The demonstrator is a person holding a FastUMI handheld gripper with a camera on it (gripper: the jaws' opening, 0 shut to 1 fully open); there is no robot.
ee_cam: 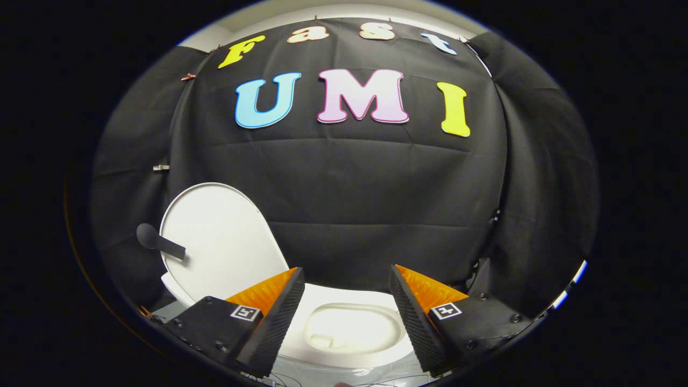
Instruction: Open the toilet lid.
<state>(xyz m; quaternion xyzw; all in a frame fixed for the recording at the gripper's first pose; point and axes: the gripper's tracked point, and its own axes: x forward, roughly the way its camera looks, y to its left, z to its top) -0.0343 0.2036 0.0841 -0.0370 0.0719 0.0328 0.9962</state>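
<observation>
Toilet lid [217,242] stands raised beyond the tool [346,282], whose fingers are spread apart over the bowl [349,330]

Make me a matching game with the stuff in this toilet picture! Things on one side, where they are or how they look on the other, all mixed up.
Things:
1. lid
2. bowl
3. gripper
4. handle

Places or states:
A. open, holding nothing
B. raised upright, standing to one side of the bowl
C. dark, round-ended, sticking out from the lid's edge
D. uncovered, seen between the fingers

Pairs: 1-B, 2-D, 3-A, 4-C
</observation>
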